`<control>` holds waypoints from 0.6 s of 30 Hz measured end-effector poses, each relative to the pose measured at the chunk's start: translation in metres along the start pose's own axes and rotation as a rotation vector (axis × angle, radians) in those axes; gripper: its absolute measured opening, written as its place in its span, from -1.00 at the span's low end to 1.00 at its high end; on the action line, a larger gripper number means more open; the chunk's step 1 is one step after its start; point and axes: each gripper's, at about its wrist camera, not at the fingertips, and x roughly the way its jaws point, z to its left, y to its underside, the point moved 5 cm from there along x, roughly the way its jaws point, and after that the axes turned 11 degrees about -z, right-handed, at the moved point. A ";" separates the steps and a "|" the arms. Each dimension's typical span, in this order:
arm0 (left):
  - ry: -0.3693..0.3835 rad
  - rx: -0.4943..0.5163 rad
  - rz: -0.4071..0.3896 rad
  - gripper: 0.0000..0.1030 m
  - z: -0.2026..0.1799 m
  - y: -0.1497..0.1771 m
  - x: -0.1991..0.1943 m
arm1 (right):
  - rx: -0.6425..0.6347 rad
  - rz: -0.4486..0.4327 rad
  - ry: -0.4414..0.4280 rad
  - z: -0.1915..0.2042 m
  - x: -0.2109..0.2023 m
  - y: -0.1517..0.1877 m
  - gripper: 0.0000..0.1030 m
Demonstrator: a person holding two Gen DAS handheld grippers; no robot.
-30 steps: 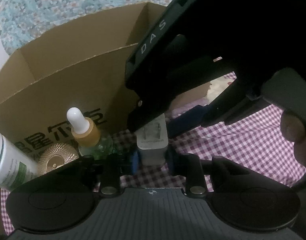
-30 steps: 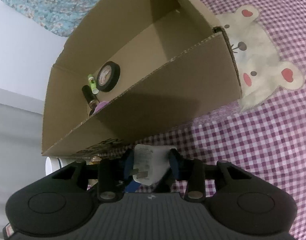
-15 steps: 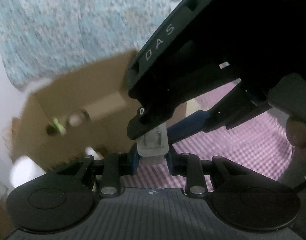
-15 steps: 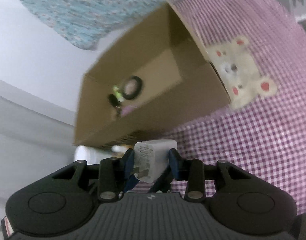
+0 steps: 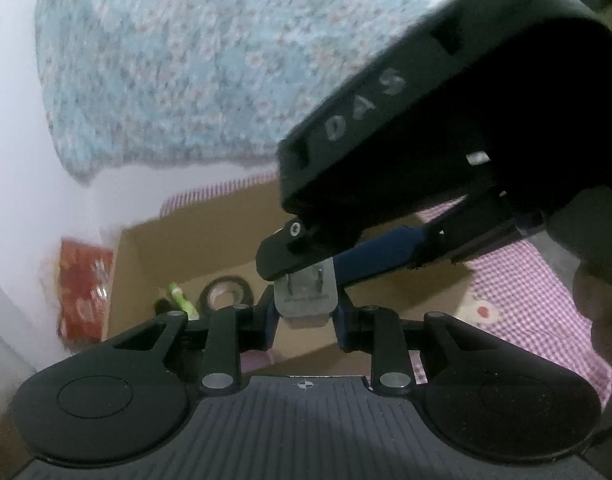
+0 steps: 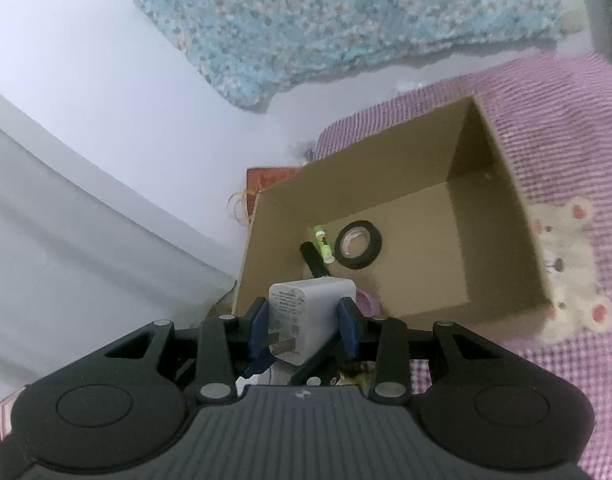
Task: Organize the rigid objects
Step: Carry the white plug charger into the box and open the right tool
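Observation:
A white charger plug [image 6: 310, 312] is held by both grippers at once, above the near left corner of an open cardboard box [image 6: 506, 208]. My right gripper [image 6: 303, 320] is shut on the plug's sides with its blue pads. In the left wrist view my left gripper [image 5: 306, 314] is also shut on the plug [image 5: 306, 300], prongs pointing up. The right gripper's black body [image 5: 446, 128] fills that view's upper right. In the box lie a black tape roll [image 6: 358, 245], a green tube [image 6: 322, 244] and a black cylinder [image 6: 314, 266].
The box stands on a pink checked cloth [image 6: 566, 380] with a bear patch [image 6: 566, 264] to its right. A red packet [image 6: 265, 180] lies behind the box's left corner, against a white wall. A blue floral fabric [image 6: 346, 20] hangs above.
Both grippers have risen together with the plug. The box's front wall and the bottles beside it have dropped out of view, and the box is now seen from above.

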 end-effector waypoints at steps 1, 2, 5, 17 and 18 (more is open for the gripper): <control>0.005 -0.032 0.028 -0.48 0.008 0.000 0.007 | 0.003 0.019 -0.002 -0.002 0.011 -0.005 -0.20; 0.008 -0.054 0.055 -0.48 0.015 -0.002 0.016 | 0.008 0.038 -0.002 -0.005 0.020 -0.008 -0.20; 0.035 -0.129 0.139 -0.48 0.033 -0.001 0.040 | 0.035 0.100 -0.002 -0.017 0.053 -0.018 -0.22; 0.070 -0.184 0.371 -0.47 0.037 0.022 0.103 | 0.151 0.271 0.048 -0.078 0.125 -0.017 -0.24; 0.068 -0.180 0.381 -0.47 0.036 0.025 0.104 | 0.155 0.281 0.053 -0.081 0.127 -0.015 -0.25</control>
